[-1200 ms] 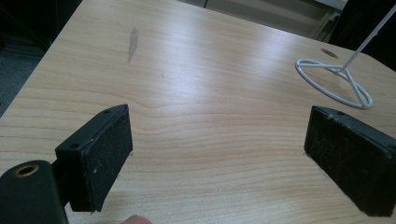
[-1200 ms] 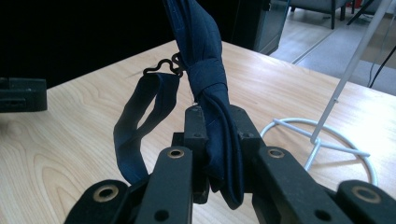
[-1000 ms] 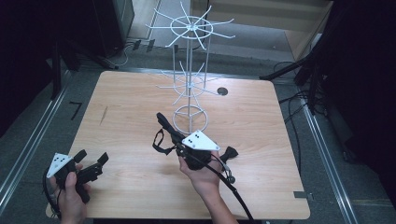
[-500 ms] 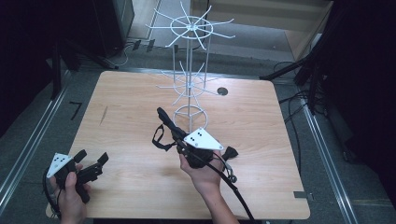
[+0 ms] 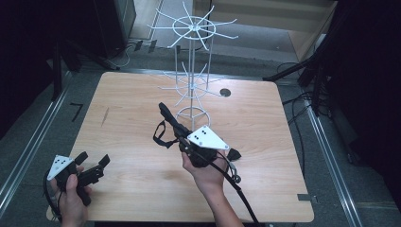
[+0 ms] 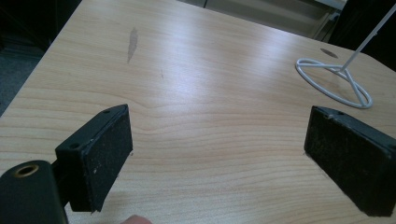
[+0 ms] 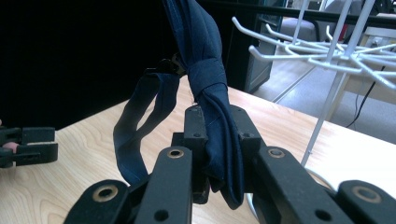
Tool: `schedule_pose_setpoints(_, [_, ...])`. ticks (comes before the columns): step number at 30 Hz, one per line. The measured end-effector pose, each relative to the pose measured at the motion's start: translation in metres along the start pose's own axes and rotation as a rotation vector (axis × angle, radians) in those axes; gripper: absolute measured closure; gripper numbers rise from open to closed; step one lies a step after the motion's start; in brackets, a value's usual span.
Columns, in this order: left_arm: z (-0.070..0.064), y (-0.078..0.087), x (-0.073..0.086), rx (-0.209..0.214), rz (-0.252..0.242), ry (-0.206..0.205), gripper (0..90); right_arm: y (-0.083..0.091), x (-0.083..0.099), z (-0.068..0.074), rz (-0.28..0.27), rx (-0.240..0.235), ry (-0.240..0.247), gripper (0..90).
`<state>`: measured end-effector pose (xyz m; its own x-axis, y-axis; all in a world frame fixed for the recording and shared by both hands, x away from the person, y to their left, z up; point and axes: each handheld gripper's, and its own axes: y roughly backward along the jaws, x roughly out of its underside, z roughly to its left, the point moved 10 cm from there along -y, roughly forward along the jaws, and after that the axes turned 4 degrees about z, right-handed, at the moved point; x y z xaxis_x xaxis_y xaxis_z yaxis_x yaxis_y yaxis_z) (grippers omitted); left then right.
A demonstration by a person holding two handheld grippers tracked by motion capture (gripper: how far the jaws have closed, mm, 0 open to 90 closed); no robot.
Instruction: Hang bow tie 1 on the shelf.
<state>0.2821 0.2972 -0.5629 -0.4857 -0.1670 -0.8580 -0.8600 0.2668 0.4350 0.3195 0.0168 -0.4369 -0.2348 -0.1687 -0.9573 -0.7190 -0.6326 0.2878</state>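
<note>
Left gripper: held low at the table's near-left corner, jaws wide apart, nothing between them; unmoved over the last second.
Right gripper: clamped on the navy bow tie, barely shifted beside the white wire rack.
Meaning: hanging is judged not yet begun.

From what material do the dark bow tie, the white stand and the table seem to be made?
Bow tie: apparently woven navy fabric, matte, with soft folds and a strap loop. Stand: probably white-coated metal wire; thin stiff rods. Table: wood-grain surface, perhaps laminate, with slight sheen.
</note>
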Motion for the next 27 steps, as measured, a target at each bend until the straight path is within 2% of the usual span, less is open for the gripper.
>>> schedule_pose_setpoints(17, [0.0,0.0,0.0,0.002,0.002,-0.001,8.7,0.004,-0.02,-0.007,-0.041,0.024,-0.005,81.5])
schedule_pose_setpoints(27, [0.0,0.0,0.0,0.004,-0.003,0.005,8.7,-0.006,-0.031,-0.016,-0.046,0.053,-0.002,81.5])
